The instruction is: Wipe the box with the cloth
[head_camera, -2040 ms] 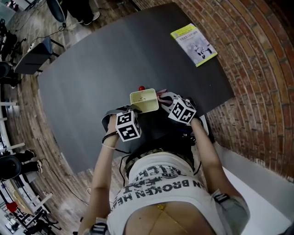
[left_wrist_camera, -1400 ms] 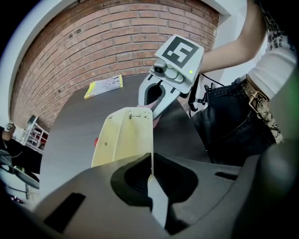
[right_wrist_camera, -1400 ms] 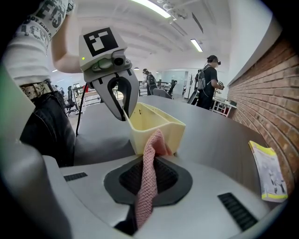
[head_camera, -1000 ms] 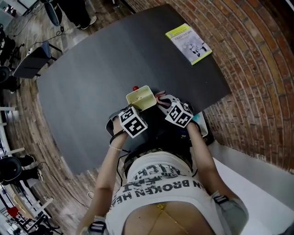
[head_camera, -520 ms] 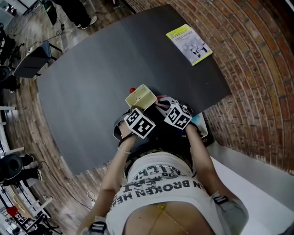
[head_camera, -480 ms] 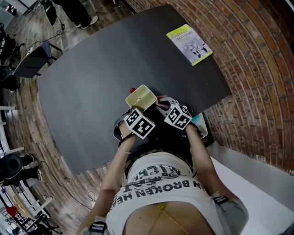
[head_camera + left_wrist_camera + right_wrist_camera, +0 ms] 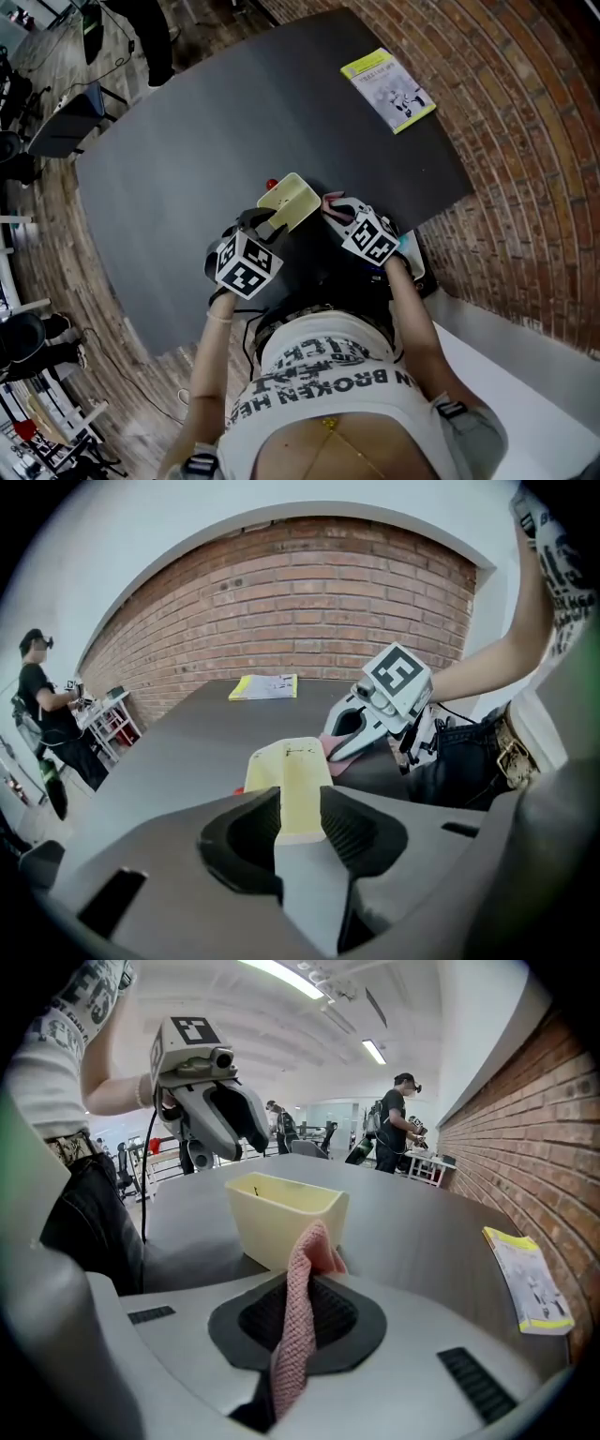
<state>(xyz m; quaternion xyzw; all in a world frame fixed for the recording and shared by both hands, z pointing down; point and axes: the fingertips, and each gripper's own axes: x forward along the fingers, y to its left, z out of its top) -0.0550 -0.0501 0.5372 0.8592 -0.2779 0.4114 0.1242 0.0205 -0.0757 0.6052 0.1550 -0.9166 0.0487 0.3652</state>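
Observation:
A pale yellow open box (image 7: 291,202) stands on the dark table (image 7: 187,131) near its front edge. My left gripper (image 7: 265,226) hangs just above and behind the box (image 7: 281,1218), apart from it. Its jaws have just been opening and stand open with nothing between them; in the left gripper view the box (image 7: 286,766) shows through their gap. My right gripper (image 7: 332,206) is shut on a pink knitted cloth (image 7: 298,1316). The cloth's upper end lies against the box's near corner.
A yellow-edged booklet (image 7: 388,90) lies at the table's far right, beside the brick wall. A small red thing (image 7: 272,183) sits just behind the box. Several people and office chairs are on the floor beyond the table's far side.
My left gripper was shut at the box's near rim; it has let go, opened, and pulled back and up to the left. The right gripper and cloth have kept still.

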